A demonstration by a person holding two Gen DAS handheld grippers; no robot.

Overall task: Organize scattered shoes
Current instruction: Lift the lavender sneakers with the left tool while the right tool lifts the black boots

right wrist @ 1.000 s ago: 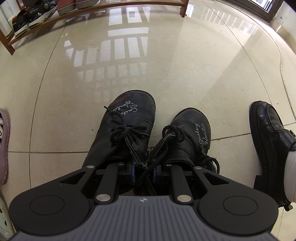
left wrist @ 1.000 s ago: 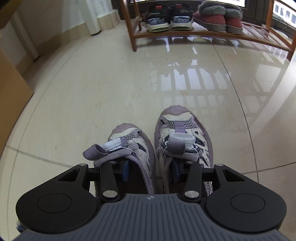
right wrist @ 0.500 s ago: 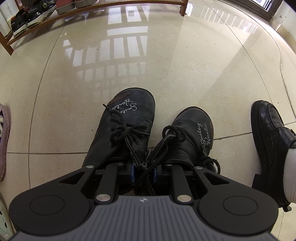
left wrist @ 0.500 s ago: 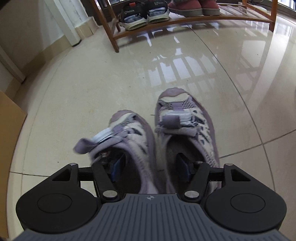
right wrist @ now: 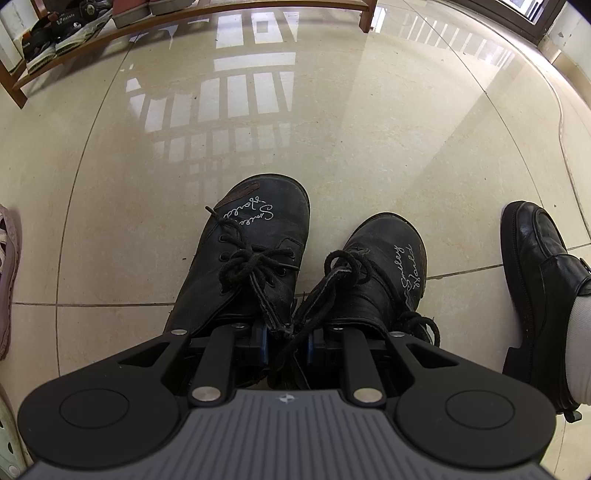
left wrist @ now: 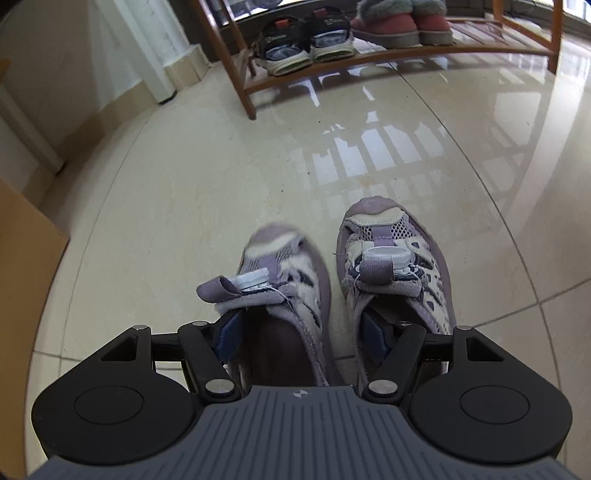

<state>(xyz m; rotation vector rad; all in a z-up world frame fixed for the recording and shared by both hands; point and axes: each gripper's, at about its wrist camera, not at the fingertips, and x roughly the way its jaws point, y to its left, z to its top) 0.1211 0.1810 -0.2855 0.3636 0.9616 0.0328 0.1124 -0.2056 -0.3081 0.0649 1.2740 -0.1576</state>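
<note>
The left tongs have spread apart over the last second. A second ago their pads were drawn in on the inner collars of the two lilac sneakers; now one blue pad sits just outside the collar of the left sneaker and the other stands in the mouth of the right sneaker, neither visibly pressing. The widening has all but stopped. The left sneaker looks blurred, as if it has just rocked on being freed, and a gap has opened between the pair. Both sit on the floor, toes toward the shoe rack, well short of it.

The right tongs have not changed: they stay drawn close together, pinching the inner collars and lace ends of the two black boots, which stand side by side on the tiles, also well short of the rack. A person's black shoe is planted just to the right of them.

My guess is that the sneakers were set down or are being re-gripped; either way they are not on the rack yet, where sandals and slippers already sit, so that pair needs picking up afresh.
</note>
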